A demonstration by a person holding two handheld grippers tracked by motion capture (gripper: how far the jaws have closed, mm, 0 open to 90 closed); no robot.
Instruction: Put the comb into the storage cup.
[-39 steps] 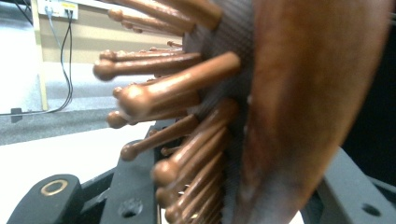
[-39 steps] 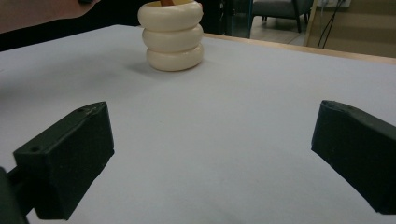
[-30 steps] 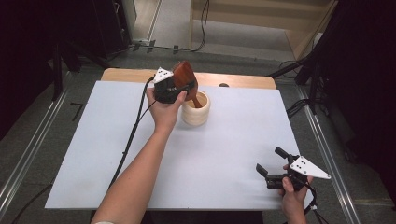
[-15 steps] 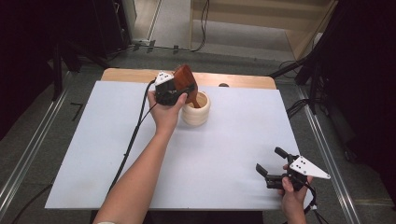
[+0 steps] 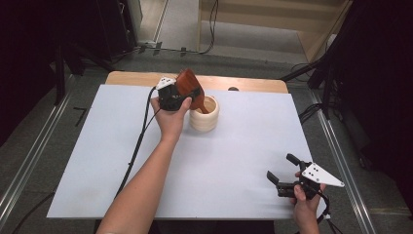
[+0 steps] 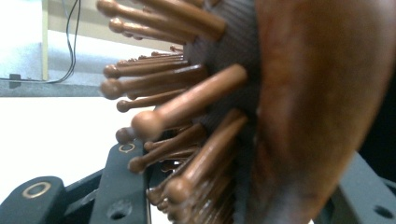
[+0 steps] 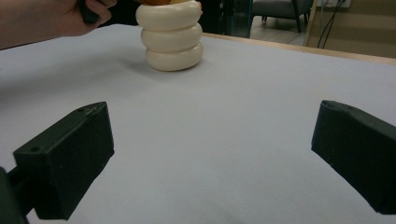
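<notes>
In the left gripper view the brown hairbrush (image 6: pixel 299 107) sits blurred and cut off between the left gripper (image 5: pixel 181 97) jaws, which have just been loosening (contact unclear), handle in the cream holder (image 5: pixel 204 114) on the white table (image 5: pixel 97 161), while the right gripper (image 5: pixel 285 171) gapes empty.

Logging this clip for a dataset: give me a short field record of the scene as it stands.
left gripper: jaws just opening around the brown wooden hairbrush, its handle down in the cup
cup: cream ribbed cup, upright on the white table sheet
right gripper: open, holding nothing, near the table's front right
</notes>
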